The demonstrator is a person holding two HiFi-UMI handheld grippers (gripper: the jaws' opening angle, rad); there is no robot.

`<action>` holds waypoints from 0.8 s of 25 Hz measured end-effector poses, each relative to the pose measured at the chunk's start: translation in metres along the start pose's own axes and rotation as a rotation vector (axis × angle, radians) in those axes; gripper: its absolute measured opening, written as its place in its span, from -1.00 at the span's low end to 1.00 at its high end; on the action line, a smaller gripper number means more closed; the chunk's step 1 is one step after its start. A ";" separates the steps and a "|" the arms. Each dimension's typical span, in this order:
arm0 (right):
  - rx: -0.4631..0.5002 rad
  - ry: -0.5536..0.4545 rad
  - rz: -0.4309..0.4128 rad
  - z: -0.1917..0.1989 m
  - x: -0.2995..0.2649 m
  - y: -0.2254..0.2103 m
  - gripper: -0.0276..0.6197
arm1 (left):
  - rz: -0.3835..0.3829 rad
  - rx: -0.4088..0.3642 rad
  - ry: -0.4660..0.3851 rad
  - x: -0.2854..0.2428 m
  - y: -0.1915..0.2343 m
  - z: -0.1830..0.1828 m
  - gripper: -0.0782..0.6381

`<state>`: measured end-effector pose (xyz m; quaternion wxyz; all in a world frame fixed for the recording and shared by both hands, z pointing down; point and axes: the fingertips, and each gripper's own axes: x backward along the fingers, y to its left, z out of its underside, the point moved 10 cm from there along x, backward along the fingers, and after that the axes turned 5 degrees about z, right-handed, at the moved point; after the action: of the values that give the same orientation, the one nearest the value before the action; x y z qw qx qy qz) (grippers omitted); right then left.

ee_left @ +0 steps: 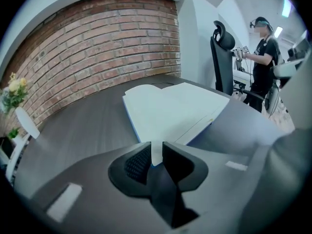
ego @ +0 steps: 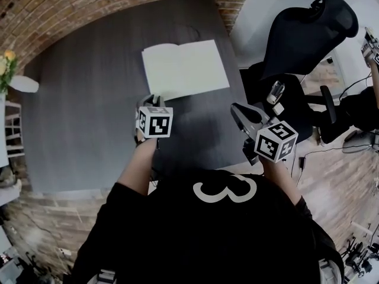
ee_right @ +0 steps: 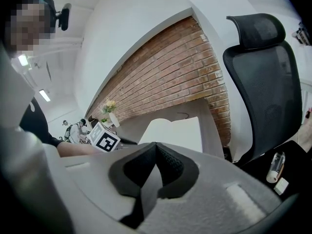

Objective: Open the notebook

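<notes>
The notebook (ego: 185, 70) lies open and flat on the dark table (ego: 89, 129), pale pages up; a blue cover edge shows in the left gripper view (ee_left: 170, 111). My left gripper (ego: 151, 101) hovers at the notebook's near left corner. Its jaws (ee_left: 156, 145) stand a narrow gap apart, and the page corner shows through that gap without the pads pressing on it. My right gripper (ego: 238, 114) is held off the table's right edge, apart from the notebook, with its fingertips (ee_right: 155, 145) meeting and nothing between them. The notebook (ee_right: 175, 133) shows beyond them.
A black mesh office chair (ego: 308, 34) stands right of the table, close to my right gripper. A brick wall (ee_left: 97, 43) backs the table. Flowers in a white vase (ego: 7, 70) sit at the far left. Another person (ee_left: 263, 52) stands behind the chair.
</notes>
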<state>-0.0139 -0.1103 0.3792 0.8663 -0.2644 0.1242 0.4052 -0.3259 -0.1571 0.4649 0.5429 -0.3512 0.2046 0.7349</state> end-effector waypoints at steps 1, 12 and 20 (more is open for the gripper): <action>0.000 -0.001 0.001 -0.001 0.000 -0.001 -0.91 | 0.007 0.023 0.009 0.000 0.002 0.002 -0.57; -0.003 -0.007 -0.035 -0.001 0.002 -0.004 -0.91 | 0.024 0.168 -0.037 0.029 0.008 0.003 -0.43; 0.030 -0.034 -0.083 -0.013 0.017 -0.003 -0.91 | 0.039 0.178 -0.152 0.072 -0.015 -0.021 -0.42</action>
<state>-0.0010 -0.1083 0.3627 0.8881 -0.2495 0.1044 0.3717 -0.3176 -0.1192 0.3990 0.5716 -0.2409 0.2342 0.7486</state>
